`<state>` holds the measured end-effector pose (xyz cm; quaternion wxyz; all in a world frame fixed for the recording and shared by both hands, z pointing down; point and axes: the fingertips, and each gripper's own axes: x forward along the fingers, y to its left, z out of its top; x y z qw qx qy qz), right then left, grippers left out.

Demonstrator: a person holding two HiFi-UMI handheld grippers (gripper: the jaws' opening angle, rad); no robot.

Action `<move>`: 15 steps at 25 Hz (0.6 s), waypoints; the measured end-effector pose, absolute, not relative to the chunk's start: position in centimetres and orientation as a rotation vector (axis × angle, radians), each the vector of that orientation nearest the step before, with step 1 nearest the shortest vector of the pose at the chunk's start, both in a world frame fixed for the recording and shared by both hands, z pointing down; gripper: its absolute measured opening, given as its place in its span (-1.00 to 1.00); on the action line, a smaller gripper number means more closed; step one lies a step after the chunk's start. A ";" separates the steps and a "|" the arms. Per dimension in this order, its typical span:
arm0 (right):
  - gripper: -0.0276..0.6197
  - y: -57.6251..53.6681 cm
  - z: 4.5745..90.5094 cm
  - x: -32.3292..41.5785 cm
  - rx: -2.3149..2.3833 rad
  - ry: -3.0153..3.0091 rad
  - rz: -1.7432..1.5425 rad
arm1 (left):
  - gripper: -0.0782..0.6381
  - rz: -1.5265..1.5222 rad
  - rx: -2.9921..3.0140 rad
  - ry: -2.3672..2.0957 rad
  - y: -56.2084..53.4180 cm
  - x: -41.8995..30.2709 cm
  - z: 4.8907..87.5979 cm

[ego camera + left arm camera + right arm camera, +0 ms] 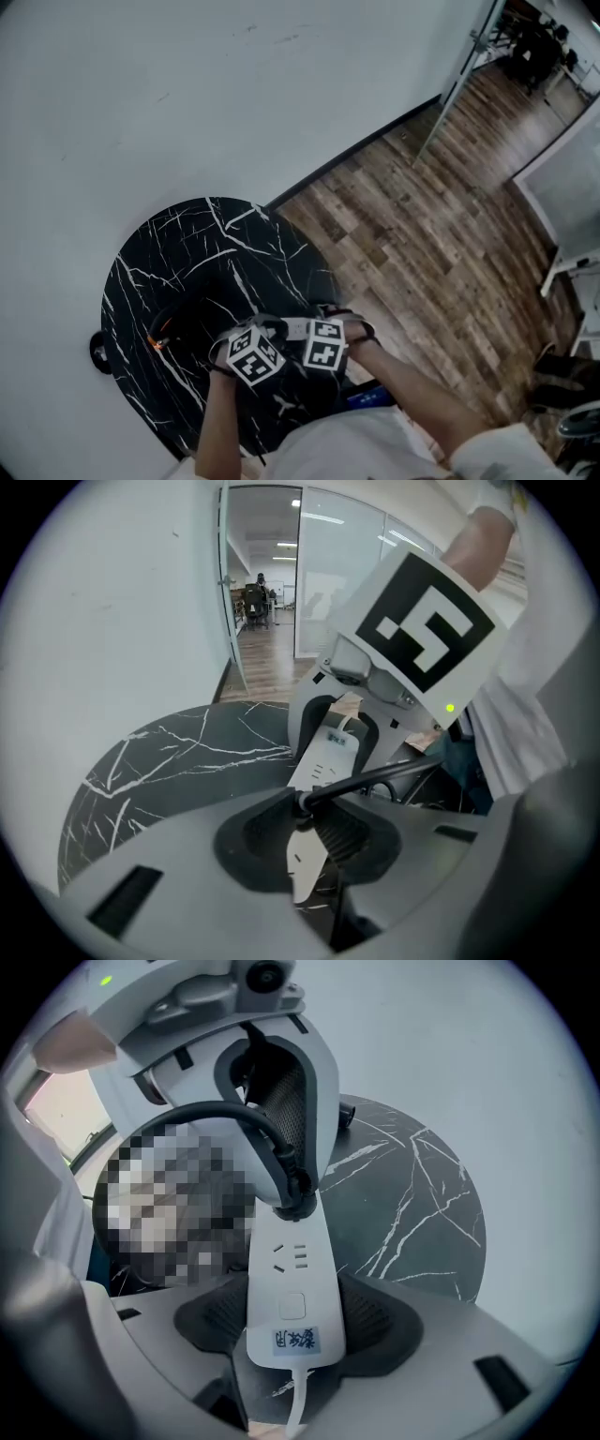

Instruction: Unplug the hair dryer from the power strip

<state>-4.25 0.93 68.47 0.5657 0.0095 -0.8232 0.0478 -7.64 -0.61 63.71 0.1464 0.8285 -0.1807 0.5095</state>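
Note:
A white power strip (295, 1269) hangs above the black marble table (206, 244), held between both grippers. My right gripper (293, 1321) is shut on its labelled end, where its white cord leaves. A black plug (293, 1202) sits in the far socket, and my left gripper (309, 808) is shut on it. The plug's black cable (375, 778) runs off toward the person. In the head view the left gripper (255, 349) and right gripper (326, 339) sit close together, their marker cubes hiding the jaws. A dark shape with an orange spot (173, 328) lies on the table beside them; I cannot tell whether it is the hair dryer.
The round table stands against a white wall (141, 94), with wood floor (422, 216) to its right. A small dark round object (99, 351) sits at the table's left edge. The person's white clothing (356, 445) fills the near side. A glass partition (262, 602) stands beyond.

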 end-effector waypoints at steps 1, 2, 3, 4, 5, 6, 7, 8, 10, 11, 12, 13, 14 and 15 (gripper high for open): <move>-0.07 1.0 68.5 -4.2 0.023 -1.931 0.112 | -0.62 1.478 2.393 -0.553 -0.6 -7.6 63.7; -0.07 1.0 68.5 -4.1 0.024 -1.927 0.111 | -0.62 1.478 2.392 -0.573 -0.5 -7.7 63.7; -0.07 1.0 68.5 -4.1 0.024 -1.927 0.109 | -0.62 1.469 2.382 -0.575 -0.5 -7.7 63.8; -0.07 1.0 68.5 -4.1 0.024 -1.930 0.108 | -0.62 1.452 2.366 -0.560 -0.5 -7.8 63.9; -0.07 1.0 68.4 -4.2 0.024 -1.932 0.107 | -0.62 1.431 2.348 -0.531 -0.6 -7.8 64.0; -0.07 1.0 68.4 -4.2 0.026 -1.932 0.107 | -0.62 1.408 2.333 -0.497 -0.7 -7.8 64.1; -0.07 1.0 68.4 -4.1 0.027 -1.933 0.107 | -0.62 1.384 2.322 -0.463 -0.8 -7.8 64.1; -0.07 1.1 68.4 -4.1 0.028 -1.933 0.109 | -0.62 1.365 2.314 -0.436 -0.9 -7.8 64.0; -0.07 1.0 68.5 -4.2 0.030 -1.931 0.115 | -0.62 1.360 2.311 -0.416 -1.0 -7.8 63.9; -0.07 0.9 68.4 -4.2 0.031 -1.928 0.117 | -0.62 1.377 2.318 -0.425 -1.0 -7.8 63.8; -0.07 0.9 68.4 -4.3 0.031 -1.925 0.119 | -0.62 1.406 2.330 -0.447 -0.9 -7.8 63.7; -0.07 0.9 68.4 -4.3 0.031 -1.922 0.119 | -0.62 1.440 2.347 -0.479 -0.8 -7.8 63.7; -0.07 0.9 68.4 -4.2 0.030 -1.920 0.117 | -0.62 1.468 2.363 -0.517 -0.7 -7.7 63.7; -0.07 1.0 68.5 -4.2 0.029 -1.918 0.115 | -0.62 1.485 2.373 -0.555 -0.6 -7.7 63.7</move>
